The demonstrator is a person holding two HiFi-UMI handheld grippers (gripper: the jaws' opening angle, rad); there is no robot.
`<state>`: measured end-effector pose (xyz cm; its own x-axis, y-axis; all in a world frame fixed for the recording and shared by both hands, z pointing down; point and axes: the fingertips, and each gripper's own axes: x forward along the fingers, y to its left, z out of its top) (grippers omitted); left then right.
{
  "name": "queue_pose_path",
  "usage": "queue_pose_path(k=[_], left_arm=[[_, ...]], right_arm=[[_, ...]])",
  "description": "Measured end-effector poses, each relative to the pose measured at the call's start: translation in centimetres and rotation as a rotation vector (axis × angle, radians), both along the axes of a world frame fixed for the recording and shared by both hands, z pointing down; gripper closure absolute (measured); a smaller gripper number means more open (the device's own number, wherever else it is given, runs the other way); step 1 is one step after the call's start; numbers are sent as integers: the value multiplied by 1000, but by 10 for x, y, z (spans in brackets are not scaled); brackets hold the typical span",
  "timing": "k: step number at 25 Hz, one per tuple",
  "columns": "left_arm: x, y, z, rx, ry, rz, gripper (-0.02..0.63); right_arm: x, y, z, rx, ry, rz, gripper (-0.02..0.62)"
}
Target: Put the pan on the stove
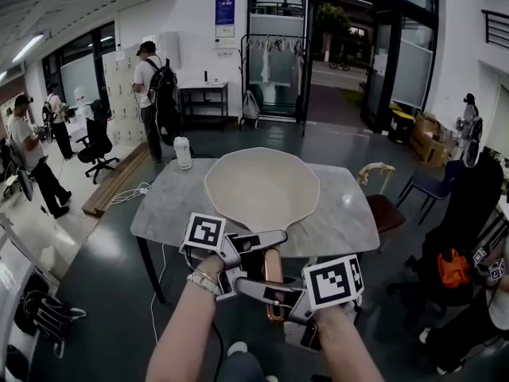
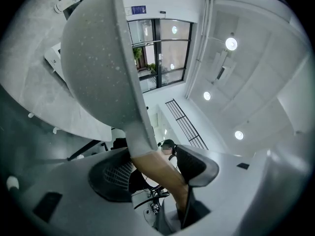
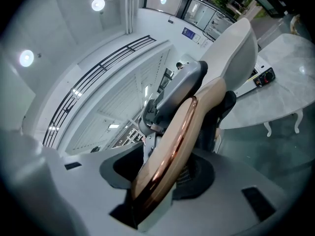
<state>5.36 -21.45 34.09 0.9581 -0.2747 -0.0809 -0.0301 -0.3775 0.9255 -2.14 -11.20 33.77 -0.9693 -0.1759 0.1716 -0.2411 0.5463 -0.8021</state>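
A cream pan (image 1: 262,188) hangs tilted above the marble table (image 1: 163,205), its bowl covering the middle of the top. Its tan, copper-edged handle (image 1: 273,270) points back toward me. My left gripper (image 1: 266,255) is shut on the handle near the bowl, and my right gripper (image 1: 274,299) is shut on the handle's end. In the left gripper view the pan's grey underside (image 2: 98,58) fills the upper left, and the handle (image 2: 156,170) sits pinched in the left gripper (image 2: 157,176). The right gripper (image 3: 162,181) clamps the handle (image 3: 172,141). A white stove with a black control panel (image 3: 262,77) shows beneath the pan.
A white jug (image 1: 183,153) stands at the table's far left corner. A wooden chair (image 1: 382,205) is at the right side, a blue chair (image 1: 429,185) beyond it. Several people stand at the left, one near a desk (image 1: 203,102).
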Motion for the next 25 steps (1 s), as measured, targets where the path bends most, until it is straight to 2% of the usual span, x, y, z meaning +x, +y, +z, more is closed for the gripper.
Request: queue_pose_path(k=[4, 25], left_arm=[[-6, -23, 6, -5, -3, 6, 325], [-27, -180, 41, -44, 19, 70, 324]], right_arm=[[-9, -21, 1, -2, -27, -7, 408], [-34, -185, 38, -42, 13, 76, 408]])
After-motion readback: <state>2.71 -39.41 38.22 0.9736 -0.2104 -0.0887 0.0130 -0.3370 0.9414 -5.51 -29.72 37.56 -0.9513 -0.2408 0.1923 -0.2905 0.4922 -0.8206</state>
